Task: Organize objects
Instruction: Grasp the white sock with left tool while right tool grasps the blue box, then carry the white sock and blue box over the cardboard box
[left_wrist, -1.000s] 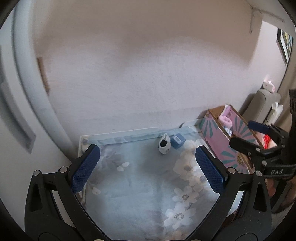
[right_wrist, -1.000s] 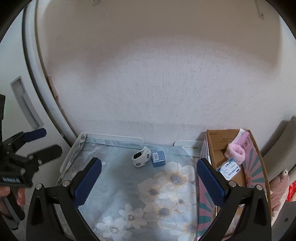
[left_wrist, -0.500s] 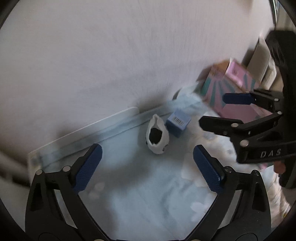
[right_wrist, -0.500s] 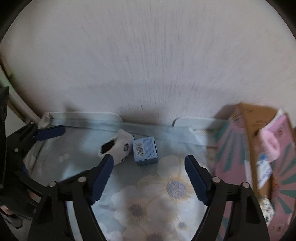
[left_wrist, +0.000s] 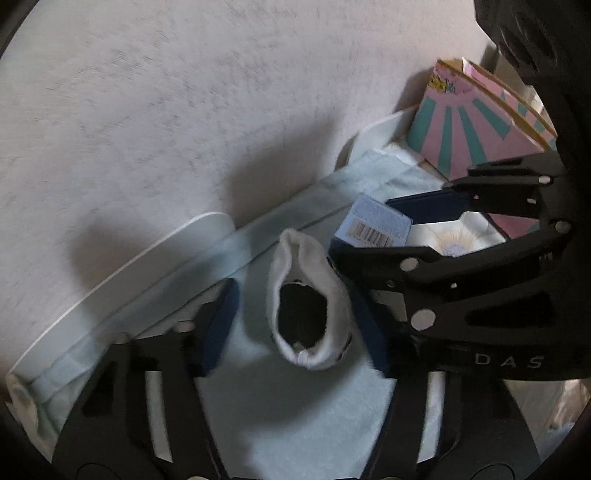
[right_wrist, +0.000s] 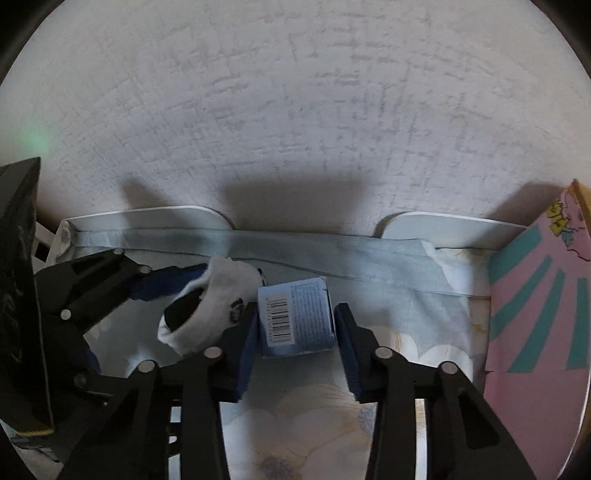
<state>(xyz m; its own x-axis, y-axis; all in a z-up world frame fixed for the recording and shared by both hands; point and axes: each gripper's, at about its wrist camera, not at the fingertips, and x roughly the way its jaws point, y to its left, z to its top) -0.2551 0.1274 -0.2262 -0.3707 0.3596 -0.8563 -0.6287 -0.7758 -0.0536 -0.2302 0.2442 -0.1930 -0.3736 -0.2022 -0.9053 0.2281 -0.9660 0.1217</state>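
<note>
Left of the small blue carton (right_wrist: 295, 318): a limp white sock (left_wrist: 308, 301) with a dark opening, bracketed by the spread fingers of the left gripper (left_wrist: 295, 314), not yet pinched. Around the carton itself: right gripper (right_wrist: 295, 345) fingers apart, close to both stiff barcoded sides. Possible trouble: sock cloth snagged under the neighbouring finger, or carton skidding on the smooth floral cloth (right_wrist: 406, 325).
</note>
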